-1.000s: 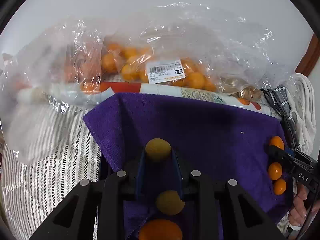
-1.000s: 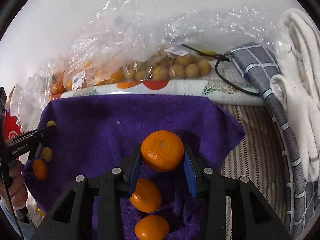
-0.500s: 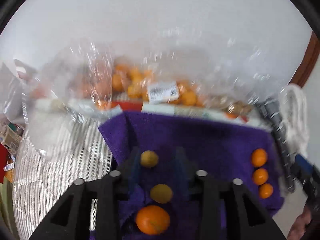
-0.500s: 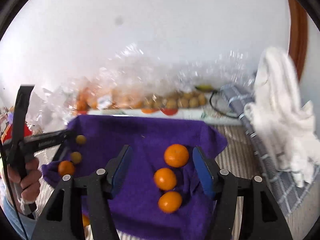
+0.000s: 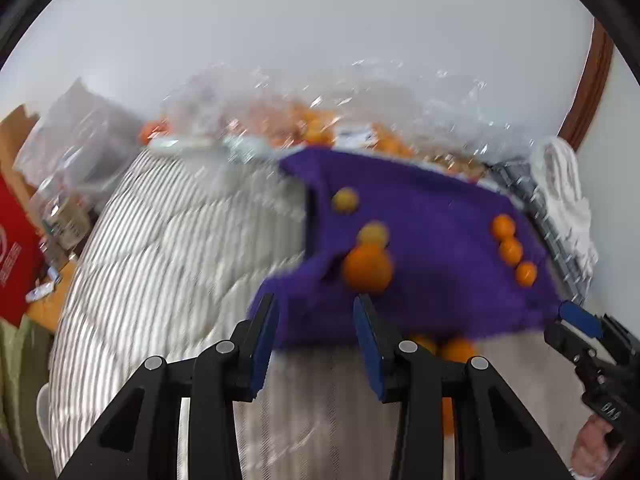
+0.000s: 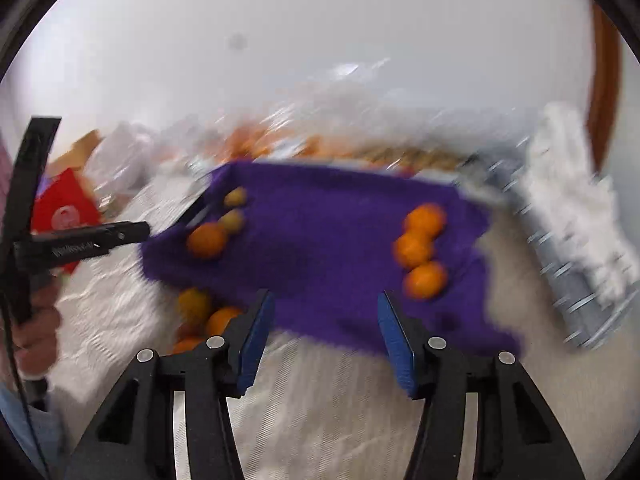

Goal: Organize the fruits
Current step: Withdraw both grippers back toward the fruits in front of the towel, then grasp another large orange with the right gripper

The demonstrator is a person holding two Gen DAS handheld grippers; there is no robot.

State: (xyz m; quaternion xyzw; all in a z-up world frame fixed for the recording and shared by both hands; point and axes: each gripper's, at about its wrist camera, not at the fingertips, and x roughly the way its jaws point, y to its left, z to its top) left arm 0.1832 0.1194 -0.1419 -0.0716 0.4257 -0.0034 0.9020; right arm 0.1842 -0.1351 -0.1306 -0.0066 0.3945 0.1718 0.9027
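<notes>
Left gripper (image 5: 314,340) stands open and empty; right gripper (image 6: 326,334), empty, is closing above purple cloth (image 6: 328,240) bearing oranges (image 6: 424,220).

This is looking like a room in a home, likely a bedroom or living space. A striped quilt (image 5: 168,264) is covering a soft, padded surface, and a purple towel (image 5: 424,240) is lying spread on it. White cloth (image 5: 564,192) and a grey checked cloth (image 6: 560,264) are sitting bunched at the right edge. Clear shopping bags (image 5: 320,120) of fruit are leaning against a plain white wall (image 5: 320,20). A brown wooden frame (image 5: 588,96) is showing at the right, and a red package (image 5: 16,248) is lying among clutter at the left.
</notes>
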